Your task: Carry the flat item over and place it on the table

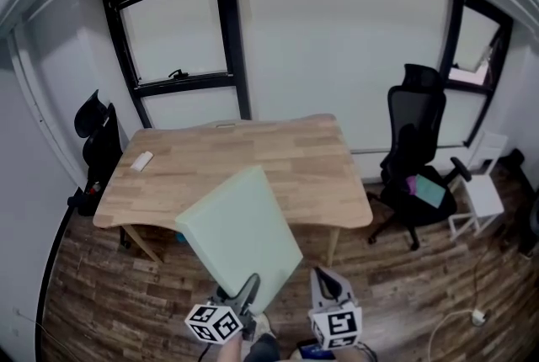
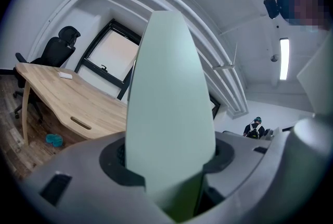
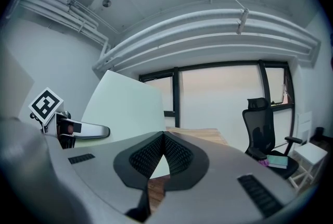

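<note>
Head view: the flat item, a pale green foam panel (image 1: 240,238), is up in the air, clamped by its near bottom edge in the left tongs (image 1: 247,293). It slants up and fwd so its far corner overlaps the near edge of the wooden counter (image 1: 253,158), but it's not resting on it; wood floor below. Left gripper view: panel (image 2: 169,103) stands edge-on btw the two jaws of the left tongs (image 2: 169,165), both pads pressed on its faces, jaws fairly wide apart. Right tongs (image 1: 324,278) sit just beside the left, near the panel's lower right edge but apart from it. Right gripper view: right tongs (image 3: 163,137) w/ jaw tips touching, nothing gripped, panel (image 3: 125,108) off to their left. Both tongs low and close together, aimed toward the counter; hands mostly out of frame. Count: 1 panel, 2 tongs, 1 counter, 1 small white object (image 1: 141,160) on its left end, 2 black chairs – one right (image 1: 417,150), one left (image 1: 97,133).
</note>
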